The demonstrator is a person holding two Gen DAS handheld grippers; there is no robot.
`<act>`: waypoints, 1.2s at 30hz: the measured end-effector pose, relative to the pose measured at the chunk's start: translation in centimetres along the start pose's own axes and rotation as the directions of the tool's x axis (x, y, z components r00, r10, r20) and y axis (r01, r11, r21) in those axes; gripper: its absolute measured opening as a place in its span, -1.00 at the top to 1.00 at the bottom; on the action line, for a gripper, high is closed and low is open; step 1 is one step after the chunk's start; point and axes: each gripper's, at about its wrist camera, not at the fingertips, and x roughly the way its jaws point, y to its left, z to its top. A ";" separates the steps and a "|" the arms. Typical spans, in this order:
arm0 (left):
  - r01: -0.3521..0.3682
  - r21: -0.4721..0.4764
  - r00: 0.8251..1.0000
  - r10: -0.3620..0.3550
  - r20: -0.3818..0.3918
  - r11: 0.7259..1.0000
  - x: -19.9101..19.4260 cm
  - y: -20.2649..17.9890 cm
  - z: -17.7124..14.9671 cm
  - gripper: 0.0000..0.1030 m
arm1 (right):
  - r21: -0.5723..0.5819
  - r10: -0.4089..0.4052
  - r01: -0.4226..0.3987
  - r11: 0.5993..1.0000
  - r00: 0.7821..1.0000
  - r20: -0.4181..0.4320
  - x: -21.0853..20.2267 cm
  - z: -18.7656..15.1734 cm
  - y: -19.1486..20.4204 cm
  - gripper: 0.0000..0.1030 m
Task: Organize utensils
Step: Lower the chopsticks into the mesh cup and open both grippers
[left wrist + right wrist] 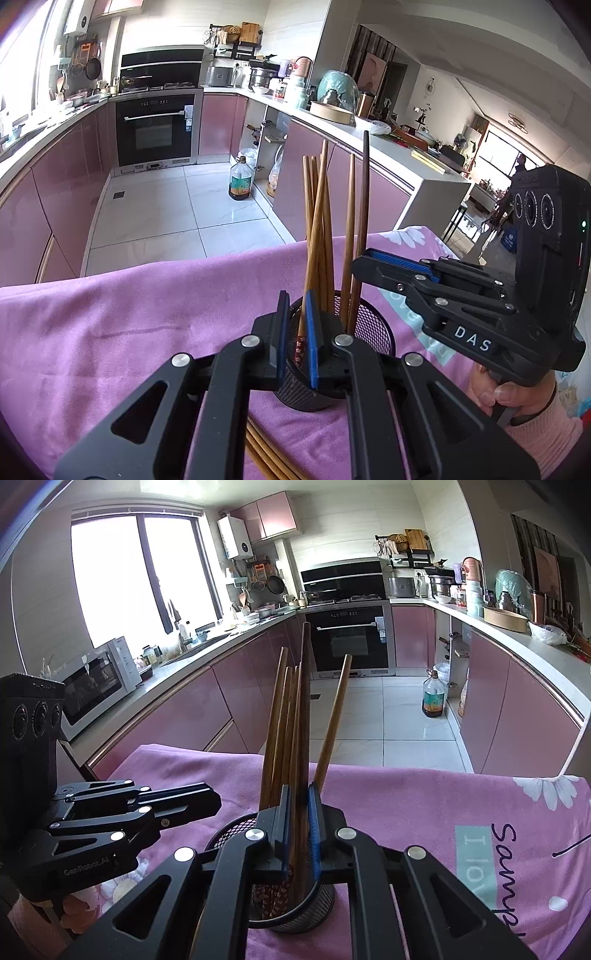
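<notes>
I see a round black wire-mesh holder (373,328) at the lower centre of the frame, standing on a soft pink cloth (147,314). Inside it stand several thin wooden chopsticks (325,229), some light brown and one dark. My left gripper (298,343) has its blue pads pressed on a light chopstick (308,277) with a red patterned tip, already down in the holder. My right gripper (300,830) pinches the long dark chopstick (304,720), also inside the holder (303,919). More wooden sticks (266,450) lie on the cloth at the bottom.
</notes>
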 end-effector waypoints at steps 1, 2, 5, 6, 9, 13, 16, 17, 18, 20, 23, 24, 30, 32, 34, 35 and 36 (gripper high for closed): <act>-0.001 -0.001 1.000 0.001 0.003 1.000 0.0 0.0 -0.1 0.85 | 0.001 -0.001 0.001 1.000 1.000 0.002 -0.1 0.0 0.0 0.83; -0.001 -0.002 1.000 0.001 0.006 1.000 -0.2 0.2 -0.3 0.85 | 0.001 -0.003 0.003 1.000 1.000 0.004 -0.2 -0.1 -0.1 0.82; -0.005 -0.004 1.000 0.005 0.022 1.000 -0.9 0.4 -0.5 0.85 | 0.002 -0.008 0.008 1.000 1.000 0.004 -0.2 -0.2 -0.2 0.76; -0.006 -0.003 1.000 0.006 0.026 1.000 -1.0 0.4 -0.6 0.84 | 0.001 -0.008 0.008 1.000 1.000 0.002 -0.1 -0.2 -0.2 0.73; -0.017 -0.002 0.999 0.017 0.045 1.000 -1.6 0.4 -0.7 0.72 | 0.000 -0.015 0.015 1.000 1.000 0.006 -0.2 -0.2 -0.1 0.66; -0.020 -0.012 0.997 0.021 0.072 1.000 -2.6 0.6 -1.4 0.61 | 0.004 -0.016 0.016 1.000 1.000 0.017 -0.6 -0.2 -0.2 0.63; -0.031 -0.017 0.995 0.032 0.093 0.999 -3.6 0.8 -1.9 0.53 | 0.004 -0.013 0.013 1.000 1.000 0.024 -1.0 -0.2 -0.2 0.63; -0.035 -0.019 0.994 0.037 0.101 0.999 -4.0 0.9 -2.1 0.51 | 0.004 -0.010 0.010 1.000 1.000 0.026 -1.2 -0.2 -0.1 0.63; -0.040 -0.019 0.993 0.042 0.110 0.999 -4.4 0.9 -2.2 0.48 | 0.002 -0.006 0.006 1.000 1.000 0.028 -1.5 -0.3 0.0 0.63; -0.050 -0.022 0.990 0.052 0.131 0.999 -5.3 1.0 -2.6 0.40 | -0.007 0.005 -0.004 1.000 0.999 0.034 -2.1 -0.5 0.3 0.62; -0.067 -0.027 0.984 0.071 0.164 0.997 -6.9 1.3 -3.1 0.21 | -0.029 0.023 -0.022 0.999 0.999 0.049 -3.2 -0.6 0.9 0.55; -0.075 -0.031 0.981 0.079 0.178 0.997 -7.4 1.3 -3.4 0.09 | -0.036 0.032 -0.031 0.999 0.998 0.054 -3.6 -0.7 1.1 0.54; -0.118 -0.032 0.962 0.122 0.243 0.992 -10.6 1.3 -5.9 -0.29 | -0.090 0.090 -0.084 0.992 0.994 0.066 -5.7 -1.9 3.1 0.36; -0.128 -0.036 0.959 0.132 0.252 0.991 -11.5 1.3 -7.0 -0.33 | -0.118 0.121 -0.114 0.986 0.991 0.050 -6.1 -2.9 4.0 0.33; -0.130 -0.038 0.961 0.136 0.241 0.991 -11.9 1.2 -8.2 -0.33 | -0.143 0.140 -0.134 0.981 0.990 0.026 -6.2 -3.7 4.8 0.33; -0.138 -0.037 0.962 0.143 0.233 0.990 -12.0 1.3 -8.7 -0.31 | -0.150 0.151 -0.149 0.977 0.988 0.006 -6.1 -4.4 5.1 0.32; -0.147 -0.035 0.963 0.151 0.222 0.989 -12.0 1.2 -9.4 -0.31 | -0.152 0.161 -0.161 0.975 0.987 -0.011 -5.9 -4.8 5.5 0.32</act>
